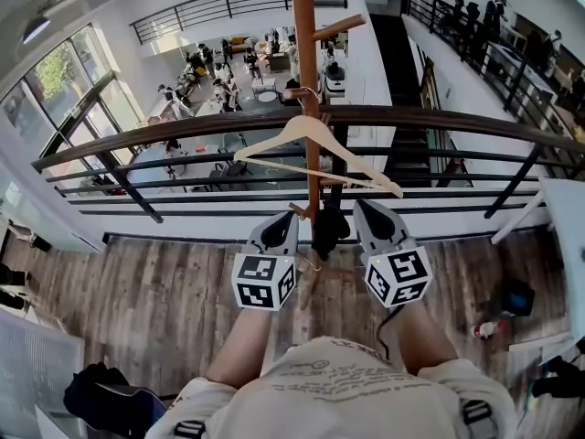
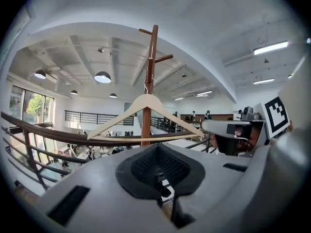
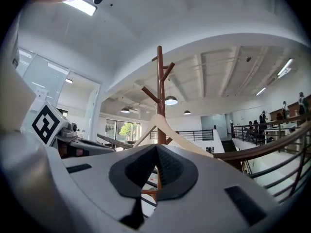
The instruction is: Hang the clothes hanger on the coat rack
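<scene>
The left tongs [image 1: 284, 219] are pressed together with nothing between them, on the near side of the railing [image 1: 164, 128] and just left of the coat rack [image 1: 303, 26] pole. The wooden clothes hanger [image 1: 271, 142] hangs on the rack by its hook, which points up. Its long axis runs left to right, with the right end dipping lower. Just right of the pole, the right tongs [image 1: 364, 210] are likewise pressed together and empty, apart from the hanger.
</scene>
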Demonstrator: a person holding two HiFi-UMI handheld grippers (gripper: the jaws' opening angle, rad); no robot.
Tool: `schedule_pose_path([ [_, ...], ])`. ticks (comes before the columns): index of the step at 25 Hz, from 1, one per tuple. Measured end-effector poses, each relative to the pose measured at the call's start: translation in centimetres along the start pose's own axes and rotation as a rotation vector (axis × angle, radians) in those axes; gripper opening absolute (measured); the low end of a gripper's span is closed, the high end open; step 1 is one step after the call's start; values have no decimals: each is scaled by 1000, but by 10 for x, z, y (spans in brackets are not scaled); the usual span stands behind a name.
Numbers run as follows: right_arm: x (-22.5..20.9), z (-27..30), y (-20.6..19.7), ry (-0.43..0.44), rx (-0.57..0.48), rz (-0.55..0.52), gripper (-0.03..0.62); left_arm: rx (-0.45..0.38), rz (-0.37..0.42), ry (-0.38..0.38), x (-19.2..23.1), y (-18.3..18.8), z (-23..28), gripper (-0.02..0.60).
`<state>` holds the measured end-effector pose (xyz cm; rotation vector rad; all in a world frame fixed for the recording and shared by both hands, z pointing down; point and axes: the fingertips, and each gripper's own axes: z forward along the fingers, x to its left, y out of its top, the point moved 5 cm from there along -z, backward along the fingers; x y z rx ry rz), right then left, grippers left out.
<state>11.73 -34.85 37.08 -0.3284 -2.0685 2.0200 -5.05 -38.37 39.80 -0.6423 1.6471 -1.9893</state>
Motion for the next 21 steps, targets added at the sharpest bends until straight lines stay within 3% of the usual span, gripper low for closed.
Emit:
schedule_pose_path([
  [21,2,-5,-15,13,61,29,2,-4,-4,2,-4,-2,-12,3],
])
